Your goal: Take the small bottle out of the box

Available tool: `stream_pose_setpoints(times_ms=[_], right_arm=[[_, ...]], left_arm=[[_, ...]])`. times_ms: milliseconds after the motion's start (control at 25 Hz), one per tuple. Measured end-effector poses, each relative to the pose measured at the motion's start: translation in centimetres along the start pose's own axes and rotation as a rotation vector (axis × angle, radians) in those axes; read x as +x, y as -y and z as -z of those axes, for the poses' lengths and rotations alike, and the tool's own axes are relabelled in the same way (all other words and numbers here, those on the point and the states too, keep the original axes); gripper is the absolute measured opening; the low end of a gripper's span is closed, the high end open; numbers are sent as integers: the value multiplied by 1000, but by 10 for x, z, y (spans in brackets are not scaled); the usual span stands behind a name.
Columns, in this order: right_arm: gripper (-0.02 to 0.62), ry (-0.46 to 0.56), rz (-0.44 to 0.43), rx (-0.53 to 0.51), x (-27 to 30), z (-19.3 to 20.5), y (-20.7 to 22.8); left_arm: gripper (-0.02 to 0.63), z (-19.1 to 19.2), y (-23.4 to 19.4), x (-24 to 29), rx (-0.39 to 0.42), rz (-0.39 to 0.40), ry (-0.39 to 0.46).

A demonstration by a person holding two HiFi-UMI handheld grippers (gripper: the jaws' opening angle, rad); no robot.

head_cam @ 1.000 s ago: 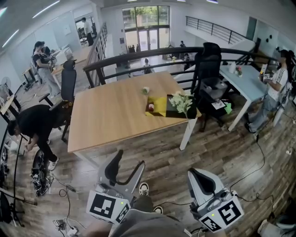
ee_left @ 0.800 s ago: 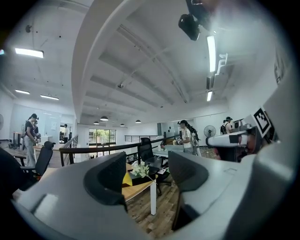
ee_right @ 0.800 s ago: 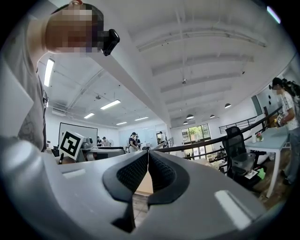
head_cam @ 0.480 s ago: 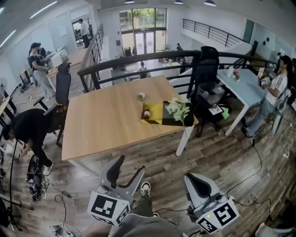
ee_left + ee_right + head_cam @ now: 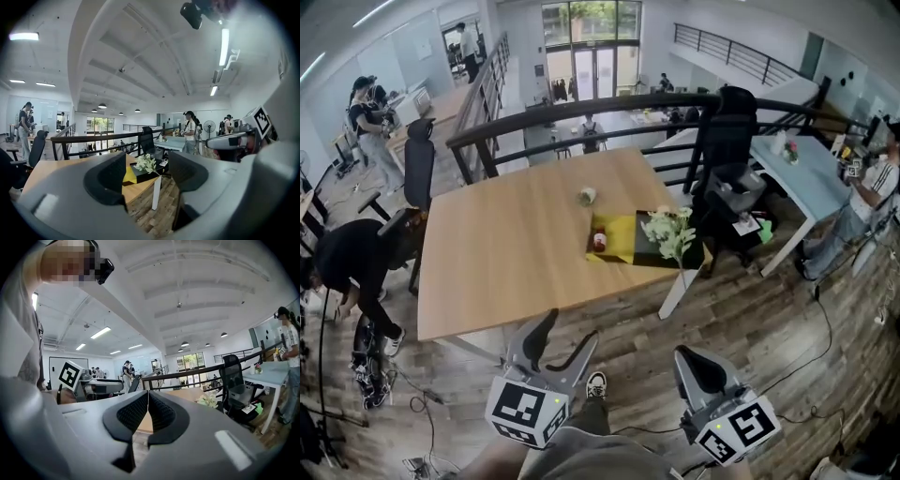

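A small bottle with a red cap stands in an open yellow box near the right edge of the wooden table. Both grippers hang low over the floor, well short of the table. My left gripper is open with nothing between its jaws; in the left gripper view the yellow box shows far off through the gap. My right gripper is shut and empty, its pads pressed together in the right gripper view.
A black box with white flowers sits right of the yellow box, and a small pale cup lies behind it. A black railing, office chairs and a blue-topped table surround the table. People stand at the far left and right.
The head view has shifted, so the table and box sit a little lower and nearer in the picture. Both grippers stay low; the left remains open, the right shut.
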State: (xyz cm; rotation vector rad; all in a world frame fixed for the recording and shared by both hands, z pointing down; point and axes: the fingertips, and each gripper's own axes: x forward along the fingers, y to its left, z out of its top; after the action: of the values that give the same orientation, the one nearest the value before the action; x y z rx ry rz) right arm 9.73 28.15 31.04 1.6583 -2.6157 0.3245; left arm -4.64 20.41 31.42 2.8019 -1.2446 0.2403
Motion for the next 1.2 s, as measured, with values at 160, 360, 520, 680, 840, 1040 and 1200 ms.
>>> stream_pose_setpoints(times_ms=[160, 360, 520, 680, 840, 1040, 1200], right_arm=[[12, -56, 10, 9, 55, 0, 20], [12, -111, 28, 22, 120, 3, 45], [12, -164, 46, 39, 170, 13, 66], [12, -198, 81, 42, 208, 22, 89], [12, -243, 107, 53, 232, 30, 103], [12, -302, 112, 59, 255, 45, 119], [12, -350, 109, 78, 273, 63, 136]], left_arm=[[282, 6, -39, 45, -10, 17, -48], [282, 17, -82, 108, -15, 57, -102], [282, 29, -108, 150, -27, 99, -146], [282, 44, -130, 181, -38, 129, -185], [282, 60, -150, 203, -73, 136, -227], [282, 80, -163, 227, -102, 141, -284], [281, 100, -170, 249, -125, 140, -337]])
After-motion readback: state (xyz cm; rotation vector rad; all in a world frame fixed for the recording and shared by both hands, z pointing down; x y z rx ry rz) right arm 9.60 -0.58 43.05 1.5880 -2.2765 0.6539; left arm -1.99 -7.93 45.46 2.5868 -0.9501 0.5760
